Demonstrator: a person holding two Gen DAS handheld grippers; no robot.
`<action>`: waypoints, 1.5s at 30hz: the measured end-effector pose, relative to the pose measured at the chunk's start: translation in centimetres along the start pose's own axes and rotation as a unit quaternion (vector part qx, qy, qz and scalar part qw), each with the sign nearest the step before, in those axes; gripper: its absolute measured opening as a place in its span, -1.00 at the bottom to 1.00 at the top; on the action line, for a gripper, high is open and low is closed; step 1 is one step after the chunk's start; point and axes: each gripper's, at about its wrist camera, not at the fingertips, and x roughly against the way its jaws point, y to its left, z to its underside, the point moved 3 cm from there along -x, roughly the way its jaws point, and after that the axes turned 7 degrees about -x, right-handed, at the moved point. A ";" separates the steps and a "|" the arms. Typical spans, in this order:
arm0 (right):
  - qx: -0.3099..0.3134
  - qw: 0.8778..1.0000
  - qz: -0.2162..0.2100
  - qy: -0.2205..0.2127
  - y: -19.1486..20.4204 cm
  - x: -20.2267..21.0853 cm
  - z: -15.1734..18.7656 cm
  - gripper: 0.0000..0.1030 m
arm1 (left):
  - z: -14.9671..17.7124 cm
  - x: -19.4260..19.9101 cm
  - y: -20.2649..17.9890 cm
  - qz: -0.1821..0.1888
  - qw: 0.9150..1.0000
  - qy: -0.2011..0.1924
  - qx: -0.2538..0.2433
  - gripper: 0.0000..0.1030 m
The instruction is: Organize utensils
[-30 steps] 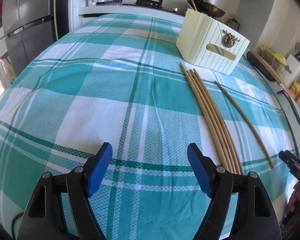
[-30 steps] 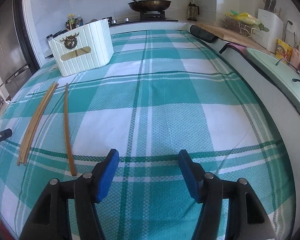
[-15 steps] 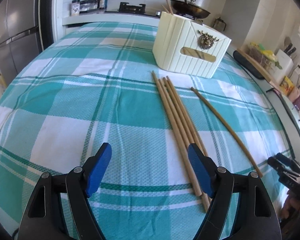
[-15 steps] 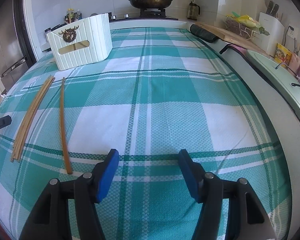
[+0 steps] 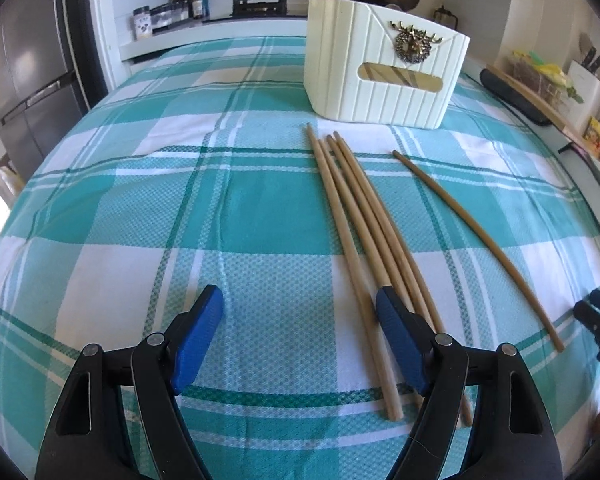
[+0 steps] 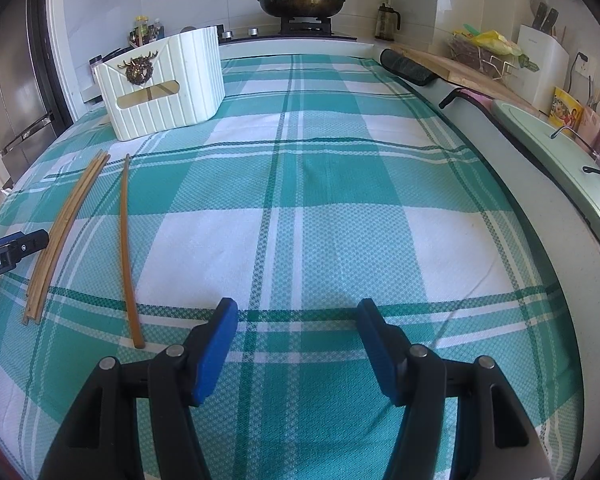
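Several pale wooden chopsticks [image 5: 364, 220] lie side by side on the teal checked cloth, and a darker single chopstick [image 5: 476, 244] lies apart to their right. Behind them stands a cream ribbed bin [image 5: 384, 68] with a stag badge and more sticks inside. My left gripper [image 5: 300, 304] is open just above the cloth, its right finger over the near ends of the bundle, nothing between the jaws. In the right wrist view the bundle [image 6: 68, 220], the single chopstick [image 6: 126, 248] and the bin [image 6: 160, 88] sit at the left. My right gripper [image 6: 294, 316] hangs open over bare cloth.
A stove with a lidded pan [image 6: 302, 2] stands behind the table, spice jars [image 5: 176, 4] and a fridge [image 5: 24, 80] at the left. On the right counter are a cutting board [image 6: 452, 64], a knife block [image 6: 540, 60] and a green lidded pot [image 6: 548, 152].
My left gripper has slid to the right across the cloth toward the chopsticks, so the bundle and the bin now sit nearer the middle. The right gripper has stayed in place.
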 end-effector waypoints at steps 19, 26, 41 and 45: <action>0.179 0.978 -0.105 0.028 11.5 -1.1 -2.3 -0.08 | -1.0 -0.1 0.2 0.003 1.000 0.008 -0.026 -0.91; 0.120 0.990 -0.070 0.035 9.8 -2.7 -2.4 -0.84 | 0.4 0.8 4.4 -0.021 1.000 0.011 0.014 -0.90; -0.007 1.000 -0.002 -0.017 0.2 0.9 -2.0 0.21 | 1.1 1.0 7.5 -0.011 1.000 0.021 0.019 0.48; 0.027 1.000 0.000 0.016 0.8 -0.9 -2.1 0.21 | 0.9 0.3 7.6 -0.031 0.999 0.022 0.004 0.62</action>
